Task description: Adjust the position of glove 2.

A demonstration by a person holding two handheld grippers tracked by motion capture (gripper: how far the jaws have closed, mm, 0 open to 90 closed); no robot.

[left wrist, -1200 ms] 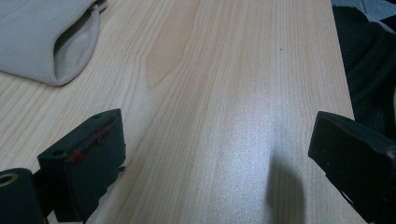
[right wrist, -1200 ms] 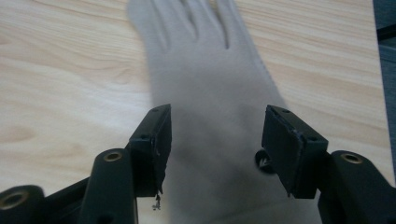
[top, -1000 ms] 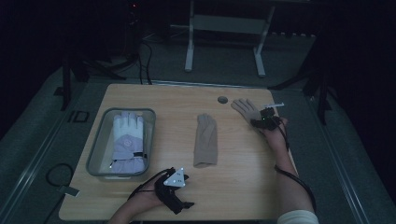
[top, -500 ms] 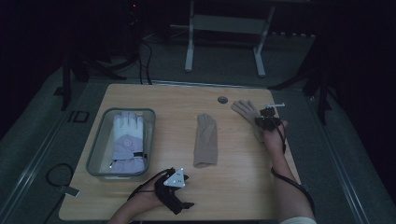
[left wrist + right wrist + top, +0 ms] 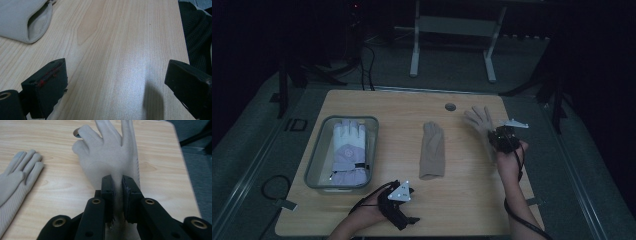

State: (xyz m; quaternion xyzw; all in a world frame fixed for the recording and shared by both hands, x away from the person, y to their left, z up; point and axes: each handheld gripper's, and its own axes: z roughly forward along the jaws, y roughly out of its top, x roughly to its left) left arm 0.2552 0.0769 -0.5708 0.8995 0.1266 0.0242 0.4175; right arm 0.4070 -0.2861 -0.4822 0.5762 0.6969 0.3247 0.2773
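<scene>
Right gripper [image 5: 117, 186]: jaws pinched on the cuff of a beige glove [image 5: 110, 152], fingers fanning toward 12 o'clock. Second beige glove [image 5: 432, 150]: flat at table [image 5: 462, 200] centre, at 9 o'clock of the first. Left gripper [image 5: 116, 82]: jaws wide apart, holding nothing, over bare wood at the near edge.

A white frame [image 5: 453, 37] stands beyond the table [image 5: 472, 200] — cables [image 5: 367, 55] trail nearby.
</scene>
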